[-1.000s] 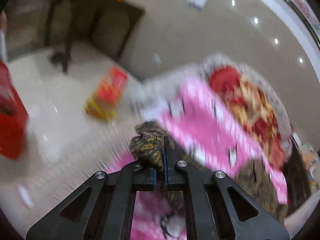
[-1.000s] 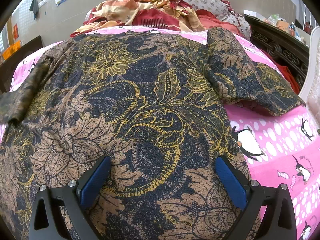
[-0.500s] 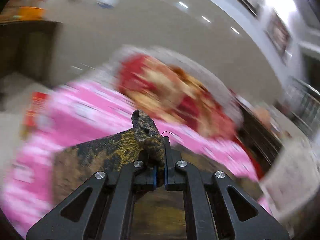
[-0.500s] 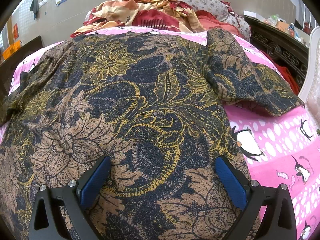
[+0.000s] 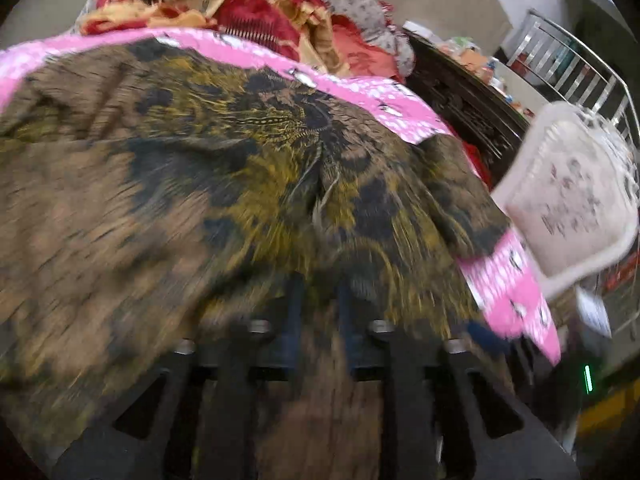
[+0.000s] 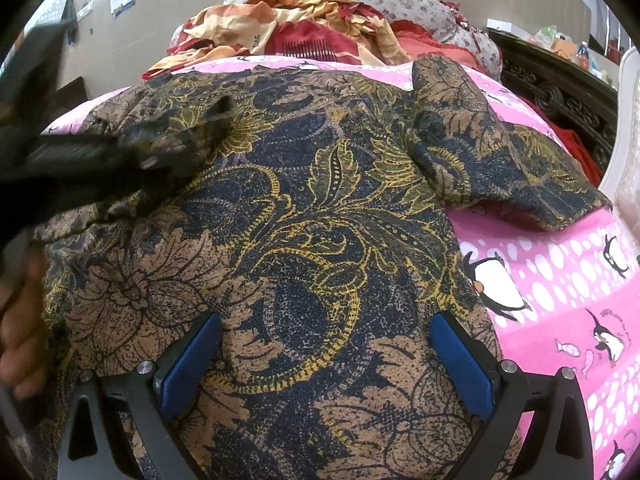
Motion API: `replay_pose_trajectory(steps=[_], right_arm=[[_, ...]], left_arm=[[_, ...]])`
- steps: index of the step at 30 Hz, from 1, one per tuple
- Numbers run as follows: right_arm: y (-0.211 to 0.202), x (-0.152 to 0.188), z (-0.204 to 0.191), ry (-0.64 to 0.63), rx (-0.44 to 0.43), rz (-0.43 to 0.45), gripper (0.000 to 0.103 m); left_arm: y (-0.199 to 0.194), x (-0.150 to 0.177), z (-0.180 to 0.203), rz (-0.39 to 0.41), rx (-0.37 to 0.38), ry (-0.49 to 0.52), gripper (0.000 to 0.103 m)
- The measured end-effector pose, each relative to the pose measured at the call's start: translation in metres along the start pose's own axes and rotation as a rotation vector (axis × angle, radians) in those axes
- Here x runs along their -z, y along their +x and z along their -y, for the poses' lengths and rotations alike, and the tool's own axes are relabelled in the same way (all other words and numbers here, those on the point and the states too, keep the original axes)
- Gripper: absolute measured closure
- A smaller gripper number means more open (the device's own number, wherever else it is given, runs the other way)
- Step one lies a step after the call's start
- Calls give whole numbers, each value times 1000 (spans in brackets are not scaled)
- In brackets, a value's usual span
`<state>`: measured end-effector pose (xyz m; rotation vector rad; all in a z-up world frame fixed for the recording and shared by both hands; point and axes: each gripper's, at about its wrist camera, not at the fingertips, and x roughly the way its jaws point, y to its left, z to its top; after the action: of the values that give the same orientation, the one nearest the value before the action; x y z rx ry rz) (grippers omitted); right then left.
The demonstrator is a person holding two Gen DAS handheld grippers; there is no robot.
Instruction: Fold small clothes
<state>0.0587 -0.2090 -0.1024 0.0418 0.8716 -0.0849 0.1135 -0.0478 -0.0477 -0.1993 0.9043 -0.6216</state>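
A dark blue, brown and gold patterned shirt [image 6: 320, 208] lies spread on a pink penguin-print sheet [image 6: 568, 280]. It also fills the blurred left wrist view [image 5: 240, 184]. My left gripper [image 5: 318, 300] has its jaws slightly parted, with a strip of the shirt running between them. It shows in the right wrist view [image 6: 160, 160] over the shirt's left part, carrying the left sleeve inward. My right gripper [image 6: 326, 354] is open and rests over the shirt's lower middle. The right sleeve [image 6: 500, 152] lies flat to the right.
A heap of red and orange cloth [image 6: 312, 28] and a flowered pillow [image 6: 400, 4] lie at the bed's far end. A dark carved bed frame [image 6: 560, 92] runs along the right. A white cushioned chair [image 5: 572, 192] stands right of the bed.
My left gripper swung from the bed's left side inward over the shirt, bringing the left sleeve with it, and its jaws have parted a little. My right gripper has not moved.
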Motion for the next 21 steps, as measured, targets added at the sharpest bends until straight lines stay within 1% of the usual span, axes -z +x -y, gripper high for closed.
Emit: replay_pose_trajectory(steps=[1, 2, 3, 4, 5, 6, 7, 8, 9, 10, 11, 12, 13, 14, 16, 18, 20, 21], right_arm=[[0, -1, -1, -1, 1, -7, 0], [-2, -4, -1, -3, -2, -16, 0], [-8, -9, 0, 0, -11, -4, 4], [-18, -15, 1, 12, -28, 35, 5], [-35, -26, 4, 33, -63, 105, 5], [-45, -34, 5, 45, -98, 153, 5], [-53, -44, 4, 45, -151, 195, 5], [-53, -53, 1, 29, -224, 212, 5], [-49, -59, -4, 14, -288, 206, 5], [-38, -67, -9, -8, -387, 185, 10], [-25, -71, -13, -19, -435, 167, 18], [-13, -74, -16, -16, -451, 142, 34], [4, -76, -17, 1, -462, 100, 40], [18, -78, -17, 23, -473, 67, 43], [44, -78, -14, 74, -494, 17, 54], [52, -77, -6, 148, -575, 49, 55], [59, -83, -2, 201, -657, 40, 62], [63, -84, -4, 211, -681, 29, 71]], left_arm=[[-18, 12, 3, 10, -14, 30, 51], [-32, 22, 3, 27, -23, 58, 47], [-44, 35, 3, 44, -36, 92, 45], [-52, 51, -1, 50, -56, 118, 45], [-61, 64, -6, 59, -110, 150, 45], [-63, 74, -12, 63, -156, 164, 45], [-65, 87, -22, 65, -209, 160, 45], [-63, 94, -28, 57, -235, 144, 45], [-59, 97, -37, 26, -256, 91, 45], [-60, 99, -42, 40, -251, 67, 45], [-64, 98, -45, 70, -262, 44, 45], [-63, 98, -49, 76, -302, 8, 45], [-60, 98, -52, 68, -311, -10, 45], [-60, 97, -54, 72, -303, -19, 45], [-60, 97, -57, 76, -297, -31, 45], [-58, 98, -57, 77, -293, -37, 45], [-59, 99, -58, 76, -293, -41, 45], [-61, 98, -58, 75, -293, -41, 45]])
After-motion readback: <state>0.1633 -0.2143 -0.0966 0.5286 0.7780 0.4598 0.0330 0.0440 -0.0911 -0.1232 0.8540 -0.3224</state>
